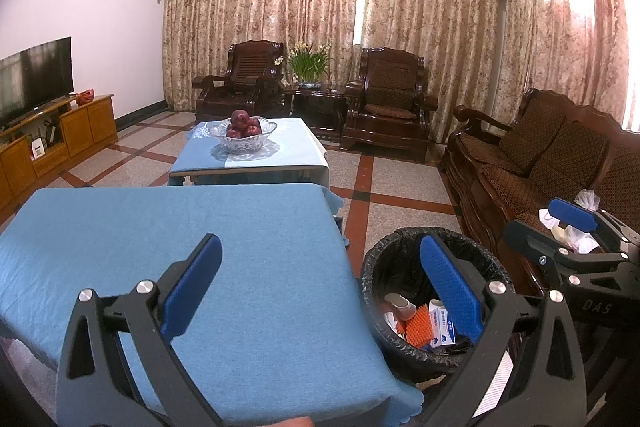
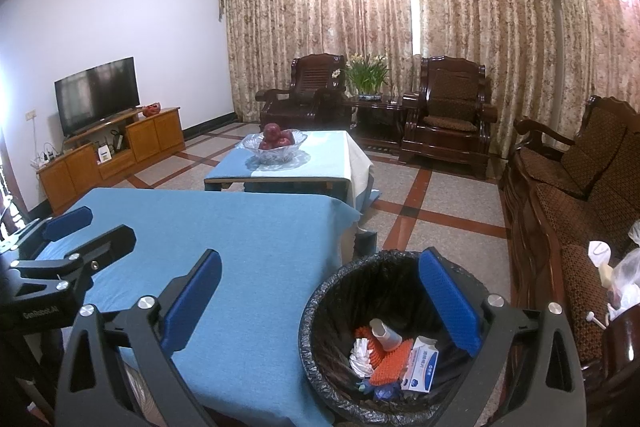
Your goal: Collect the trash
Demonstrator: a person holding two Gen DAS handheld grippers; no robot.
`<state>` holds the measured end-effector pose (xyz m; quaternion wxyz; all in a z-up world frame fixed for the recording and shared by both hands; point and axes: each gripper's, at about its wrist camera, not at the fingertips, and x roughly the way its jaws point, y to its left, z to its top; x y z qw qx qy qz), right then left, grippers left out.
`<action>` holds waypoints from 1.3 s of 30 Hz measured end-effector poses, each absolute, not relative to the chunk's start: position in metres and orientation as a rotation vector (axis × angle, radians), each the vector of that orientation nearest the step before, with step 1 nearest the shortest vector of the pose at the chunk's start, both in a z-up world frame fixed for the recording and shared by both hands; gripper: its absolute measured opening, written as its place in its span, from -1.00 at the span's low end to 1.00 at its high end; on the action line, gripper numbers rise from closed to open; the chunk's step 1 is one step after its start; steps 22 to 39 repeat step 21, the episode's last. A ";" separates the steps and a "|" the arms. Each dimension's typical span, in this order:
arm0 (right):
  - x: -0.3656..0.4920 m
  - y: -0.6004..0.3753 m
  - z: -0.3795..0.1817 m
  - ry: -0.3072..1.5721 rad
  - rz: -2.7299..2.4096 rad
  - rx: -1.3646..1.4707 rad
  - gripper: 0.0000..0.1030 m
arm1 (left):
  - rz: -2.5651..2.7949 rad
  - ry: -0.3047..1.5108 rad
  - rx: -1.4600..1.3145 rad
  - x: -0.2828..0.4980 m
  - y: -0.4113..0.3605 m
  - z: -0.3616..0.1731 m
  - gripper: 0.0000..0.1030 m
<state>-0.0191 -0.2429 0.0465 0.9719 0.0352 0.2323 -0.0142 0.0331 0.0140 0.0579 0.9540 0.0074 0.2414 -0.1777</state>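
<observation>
A round bin with a black liner [image 1: 382, 267] [image 2: 372, 287] stands on the floor at the right edge of the blue-clothed table [image 1: 160, 227] [image 2: 248, 227]. Inside lie an orange spiky piece [image 2: 390, 359], a white and blue box [image 2: 420, 363], crumpled white paper [image 2: 360, 351] and a pale cup [image 2: 384, 333]. My left gripper [image 1: 320, 287] is open and holds nothing, spanning the table's right edge and the bin. My right gripper [image 2: 320, 301] is open and holds nothing too, its right finger over the bin. Each gripper shows in the other's view: the right gripper [image 1: 560, 231], the left gripper [image 2: 84, 235].
A second low table [image 1: 280, 147] carries a glass bowl of red apples [image 1: 243, 133] [image 2: 276, 143]. A dark wooden sofa [image 1: 540, 155] [image 2: 580, 179] runs along the right, with plastic bags [image 2: 624, 267] on it. Armchairs, a plant and a TV cabinet [image 2: 120, 147] stand farther off across tiled floor.
</observation>
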 end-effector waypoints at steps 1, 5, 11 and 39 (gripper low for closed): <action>-0.019 -0.244 0.047 0.469 -0.029 0.071 0.88 | -0.361 0.490 0.016 0.033 0.014 0.058 0.88; -0.019 -0.243 0.047 0.471 -0.029 0.072 0.88 | -0.365 0.495 0.012 0.037 0.023 0.060 0.88; -0.019 -0.240 0.047 0.471 -0.030 0.072 0.88 | -0.364 0.495 0.013 0.037 0.023 0.060 0.88; -0.018 -0.236 0.047 0.476 -0.031 0.076 0.88 | -0.363 0.496 0.013 0.038 0.024 0.059 0.88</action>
